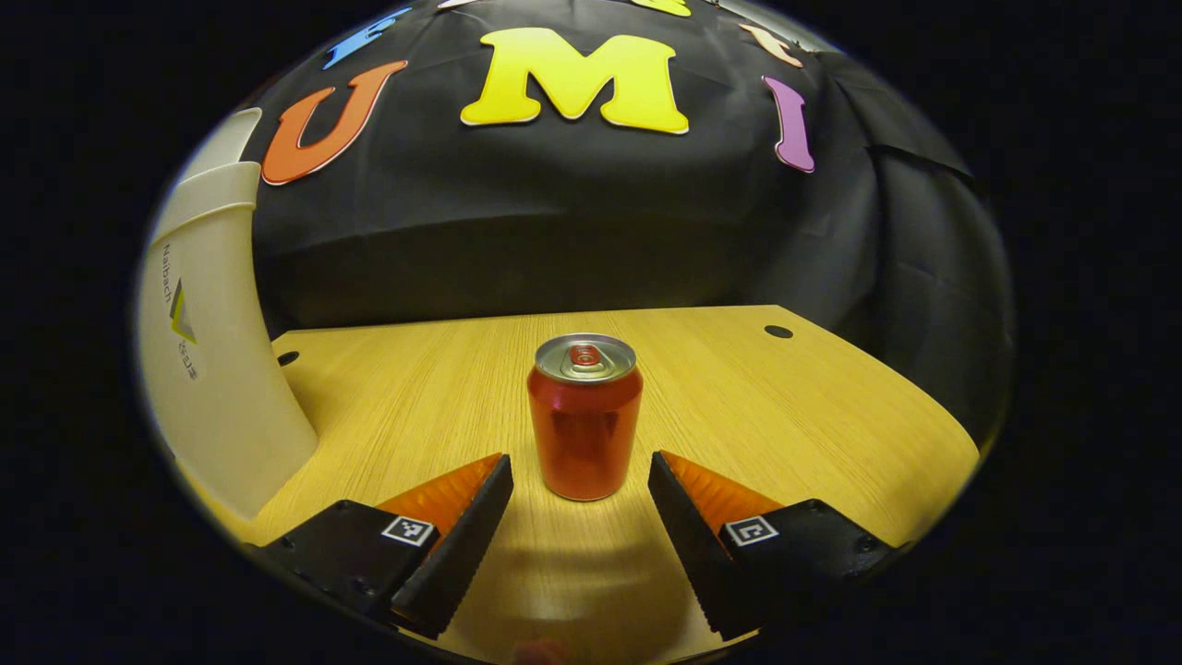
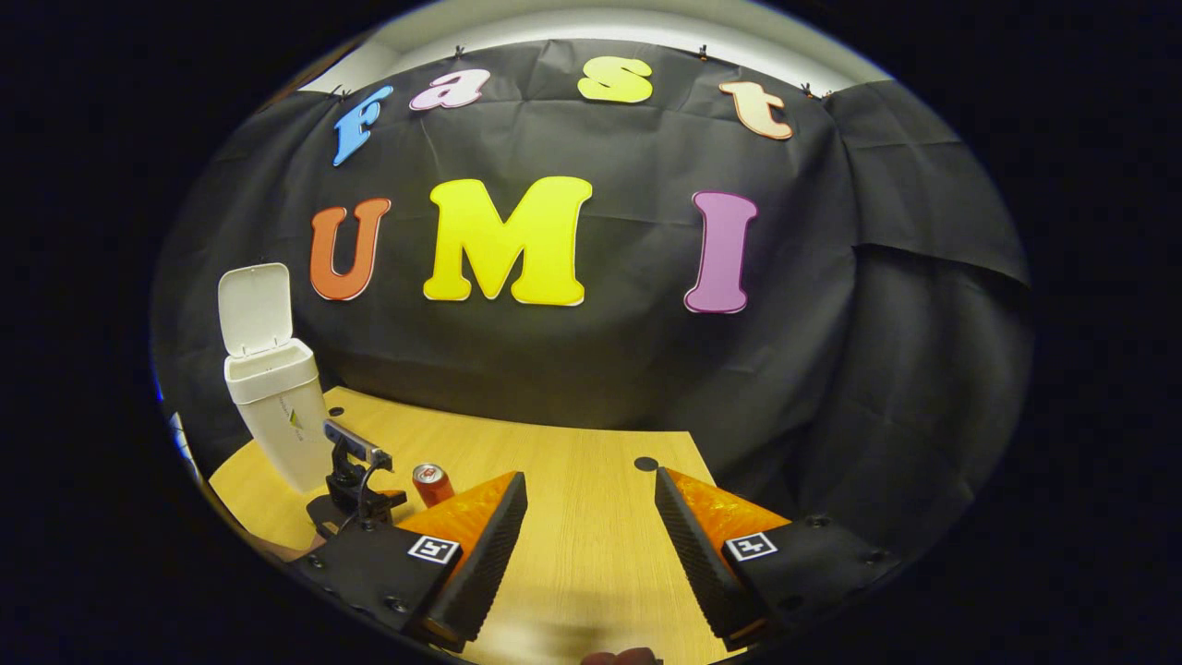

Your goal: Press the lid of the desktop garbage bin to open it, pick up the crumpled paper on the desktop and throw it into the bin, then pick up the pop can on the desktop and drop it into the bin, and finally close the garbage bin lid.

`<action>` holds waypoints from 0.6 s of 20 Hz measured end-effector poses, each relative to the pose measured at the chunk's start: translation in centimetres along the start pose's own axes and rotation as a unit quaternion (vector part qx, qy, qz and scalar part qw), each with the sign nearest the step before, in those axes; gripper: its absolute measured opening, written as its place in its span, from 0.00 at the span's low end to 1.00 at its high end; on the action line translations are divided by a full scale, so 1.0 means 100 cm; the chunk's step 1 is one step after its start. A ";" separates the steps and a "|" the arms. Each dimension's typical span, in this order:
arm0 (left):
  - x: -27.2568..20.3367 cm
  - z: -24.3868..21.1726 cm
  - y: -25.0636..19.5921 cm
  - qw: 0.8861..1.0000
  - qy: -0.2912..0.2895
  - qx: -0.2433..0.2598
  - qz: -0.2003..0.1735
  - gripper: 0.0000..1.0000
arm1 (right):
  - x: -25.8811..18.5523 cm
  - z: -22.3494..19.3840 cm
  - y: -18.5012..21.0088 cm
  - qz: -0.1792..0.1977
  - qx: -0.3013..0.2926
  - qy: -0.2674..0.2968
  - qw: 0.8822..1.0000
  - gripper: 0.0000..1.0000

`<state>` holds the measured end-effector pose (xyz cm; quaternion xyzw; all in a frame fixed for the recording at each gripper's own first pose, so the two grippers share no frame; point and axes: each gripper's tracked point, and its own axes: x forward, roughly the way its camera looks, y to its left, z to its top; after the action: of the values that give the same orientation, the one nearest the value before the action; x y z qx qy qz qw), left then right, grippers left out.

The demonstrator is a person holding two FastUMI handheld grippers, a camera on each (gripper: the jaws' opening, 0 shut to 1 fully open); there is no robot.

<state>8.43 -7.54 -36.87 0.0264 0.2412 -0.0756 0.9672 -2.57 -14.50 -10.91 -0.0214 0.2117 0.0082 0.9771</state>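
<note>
A red pop can stands upright on the wooden desktop, just ahead of my left gripper. Its fingers are spread wide, one on each side of the can's base, not touching it. The white garbage bin rises at the left edge of the left gripper view. In the right gripper view the bin stands at the far left with its lid flipped up. The can shows small beside the other gripper. My right gripper hangs open above bare wood.
The desktop has a small round hole near its back edge, and two such holes show in the left gripper view. Black cloth forms the wall behind the desk.
</note>
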 end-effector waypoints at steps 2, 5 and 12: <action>0.005 -0.004 -0.001 1.000 0.009 -0.010 -0.003 0.98 | 0.004 -0.006 0.001 0.001 -0.002 0.011 1.000 0.89; 0.012 -0.008 0.000 1.000 0.019 -0.012 0.000 0.98 | 0.014 -0.008 0.003 0.004 0.003 0.021 1.000 0.89; 0.034 -0.002 0.000 1.000 0.020 0.001 -0.002 0.98 | 0.028 -0.019 0.007 -0.003 0.026 0.049 0.998 0.89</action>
<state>11.32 -7.99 -38.69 0.0287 0.2608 -0.0769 0.9619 -0.86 -13.84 -13.81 0.0030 0.2594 -0.0013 0.9658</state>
